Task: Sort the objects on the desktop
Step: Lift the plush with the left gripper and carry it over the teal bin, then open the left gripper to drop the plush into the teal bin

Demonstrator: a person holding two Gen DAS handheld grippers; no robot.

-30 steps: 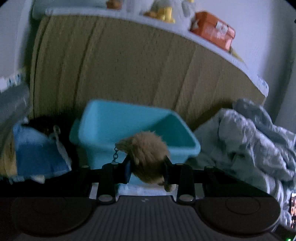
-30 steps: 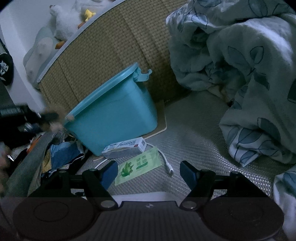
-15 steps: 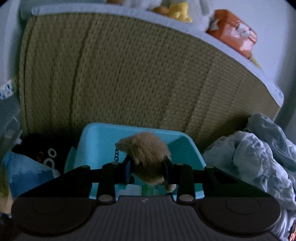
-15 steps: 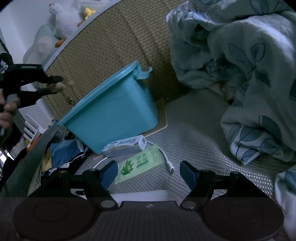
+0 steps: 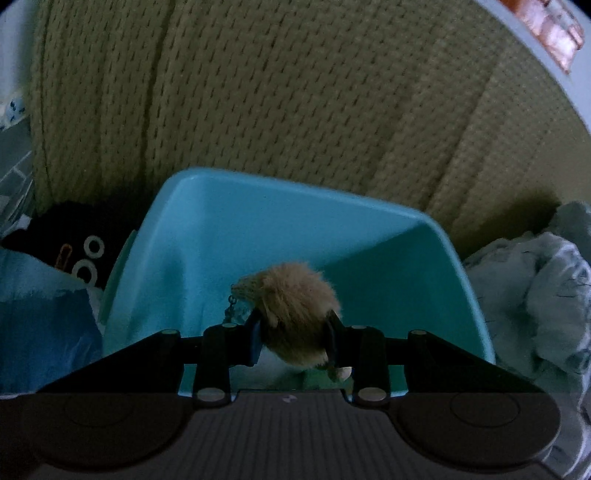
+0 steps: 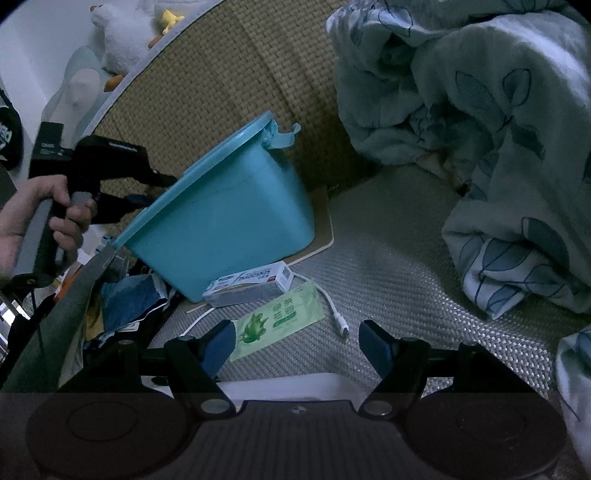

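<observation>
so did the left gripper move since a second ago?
Yes. In the right wrist view the left gripper, shut on the fluffy keychain, went from beside the teal bin up to its rim, toward the opening.

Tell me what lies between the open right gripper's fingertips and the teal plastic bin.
In the right wrist view, a green sachet, a white toothpaste box and a white cable lie between the right gripper and the teal plastic bin.

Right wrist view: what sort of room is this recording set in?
Most likely a bedroom, with the sorting done on a bed. A rumpled leaf-print duvet lies on a woven sleeping mat, and plush toys sit on the ledge behind. The teal bin stands on that mat.
</observation>
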